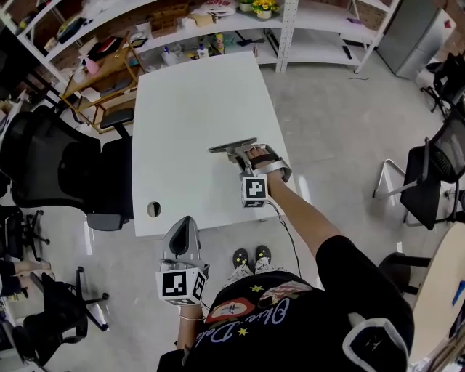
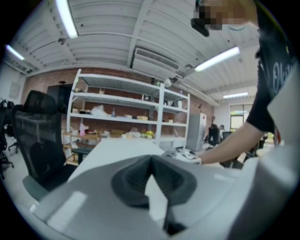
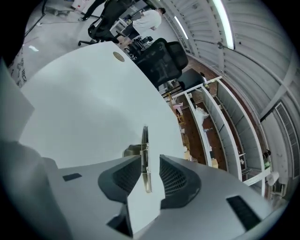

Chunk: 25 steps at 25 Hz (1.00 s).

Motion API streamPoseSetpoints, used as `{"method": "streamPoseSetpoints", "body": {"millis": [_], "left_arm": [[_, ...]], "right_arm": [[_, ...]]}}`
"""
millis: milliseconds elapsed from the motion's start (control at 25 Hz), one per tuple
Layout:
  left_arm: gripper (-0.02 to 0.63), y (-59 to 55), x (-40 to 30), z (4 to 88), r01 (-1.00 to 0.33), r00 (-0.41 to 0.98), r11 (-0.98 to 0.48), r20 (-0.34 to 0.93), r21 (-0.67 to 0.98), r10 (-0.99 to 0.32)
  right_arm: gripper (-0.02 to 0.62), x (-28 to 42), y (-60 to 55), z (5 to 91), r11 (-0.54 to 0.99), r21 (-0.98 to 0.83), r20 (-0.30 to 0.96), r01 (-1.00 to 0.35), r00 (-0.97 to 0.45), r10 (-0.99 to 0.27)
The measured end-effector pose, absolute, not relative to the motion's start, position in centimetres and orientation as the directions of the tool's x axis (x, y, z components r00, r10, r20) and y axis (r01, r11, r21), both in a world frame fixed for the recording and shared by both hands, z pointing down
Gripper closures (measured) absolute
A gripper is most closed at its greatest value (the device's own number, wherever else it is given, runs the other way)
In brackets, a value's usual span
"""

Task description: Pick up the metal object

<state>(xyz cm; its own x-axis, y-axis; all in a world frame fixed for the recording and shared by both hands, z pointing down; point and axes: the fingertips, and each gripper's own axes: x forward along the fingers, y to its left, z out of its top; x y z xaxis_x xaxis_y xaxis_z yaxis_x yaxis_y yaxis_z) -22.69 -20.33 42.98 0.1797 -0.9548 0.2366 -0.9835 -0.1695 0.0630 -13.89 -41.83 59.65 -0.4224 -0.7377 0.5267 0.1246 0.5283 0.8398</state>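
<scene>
The metal object (image 1: pixel 232 146), a thin flat grey bar with a short stem, lies on the white table (image 1: pixel 196 94) near its right edge. My right gripper (image 1: pixel 244 155) is down at it. In the right gripper view the bar (image 3: pixel 146 154) stands on edge between the two dark pads of that gripper (image 3: pixel 150 163); a gap shows on the right side, so the jaws are open around it. My left gripper (image 1: pixel 184 221) hangs just off the table's near edge with nothing in it. In its own view this gripper (image 2: pixel 151 160) is shut, the tips touching.
A round cable hole (image 1: pixel 153 209) sits in the table's near left corner. A black office chair (image 1: pixel 51 160) stands left of the table and more chairs (image 1: pixel 436 160) to the right. White shelving (image 1: pixel 218 22) lines the far wall.
</scene>
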Motion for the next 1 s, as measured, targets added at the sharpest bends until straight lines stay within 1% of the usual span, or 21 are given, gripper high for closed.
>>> {"method": "streamPoseSetpoints", "body": {"millis": [360,400,440,480,760,920,960,1000], "left_arm": [[0.604,-21.8,-23.5,43.7,-0.986,0.164,-0.15,0.256,0.073,-0.953],[0.604,-21.9,-23.5,43.8,-0.986,0.163,-0.149,0.258,0.076,-0.952],[0.604,-21.9,-23.5,43.9,-0.986,0.163,-0.147,0.26,0.08,-0.952],[0.604,-22.0,-23.6,44.1,-0.986,0.161,-0.144,0.261,0.084,-0.952],[0.604,-22.2,-23.6,44.2,-0.986,0.162,-0.145,0.264,0.081,-0.951],[0.604,-22.3,-23.7,44.2,-0.985,0.166,-0.151,0.261,0.079,-0.951],[0.604,-22.3,-23.6,44.2,-0.985,0.168,-0.154,0.258,0.075,-0.951],[0.604,-22.3,-23.5,44.1,-0.985,0.17,-0.157,0.255,0.07,-0.952]], "right_arm": [[0.471,-14.8,-44.0,62.0,0.525,0.835,0.545,0.166,-0.381,-0.746],[0.475,-14.8,-44.2,62.2,0.524,0.833,0.549,0.175,-0.371,-0.749],[0.498,-14.7,-44.3,62.3,0.523,0.833,0.551,0.183,-0.362,-0.752],[0.505,-14.7,-44.3,62.4,0.521,0.833,0.552,0.187,-0.357,-0.754],[0.515,-14.3,-43.9,62.4,0.529,0.825,0.565,0.199,-0.342,-0.751],[0.523,-13.8,-43.4,61.5,0.532,0.829,0.556,0.17,-0.348,-0.755],[0.532,-13.6,-43.2,61.1,0.53,0.833,0.549,0.157,-0.352,-0.758],[0.574,-13.4,-42.9,60.7,0.532,0.834,0.546,0.145,-0.357,-0.758]]}}
